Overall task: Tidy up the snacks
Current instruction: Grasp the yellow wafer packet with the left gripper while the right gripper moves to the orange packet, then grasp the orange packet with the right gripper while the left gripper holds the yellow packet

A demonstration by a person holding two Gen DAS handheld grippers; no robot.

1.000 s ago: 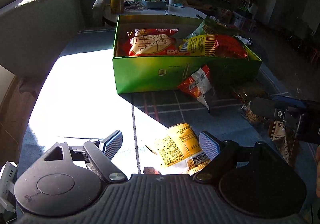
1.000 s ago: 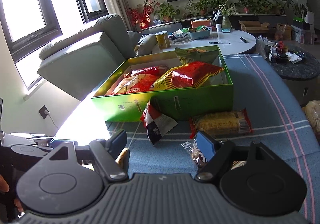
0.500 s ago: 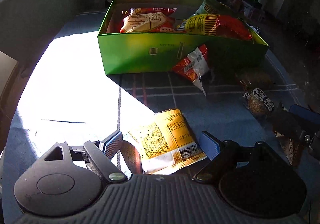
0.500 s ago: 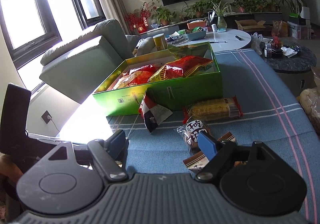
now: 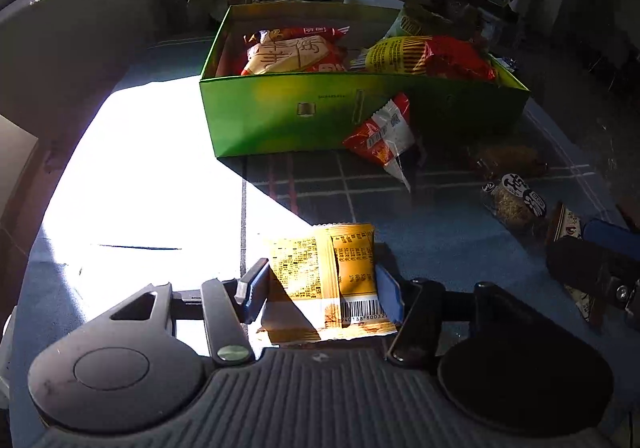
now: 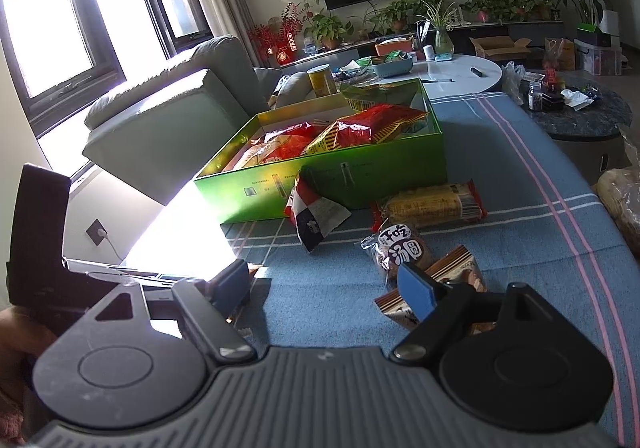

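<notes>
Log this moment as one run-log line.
step: pick up snack | left gripper: just closed on yellow packet | right gripper: open, empty, above blue cloth | green box: partly filled

Both handheld grippers same build. Left gripper (image 5: 320, 288): dark grey ribbed housing along the bottom edge, two round black pivot discs at 7 and 5 o'clock, the left one with a raised inner circle. Black angled link arms run up to the fingers (image 5: 256, 284); triangular cutout in the left arm, silver screw head at its base. Pads blue, finely ribbed.

Right gripper (image 6: 326, 288): identical grey ribbed body, small logo mark at centre top, matching discs with concentric rings, silver screws on both link arms, blue pads. A hand (image 6: 20, 348) shows at 8 o'clock, blurred at frame edge.
</notes>
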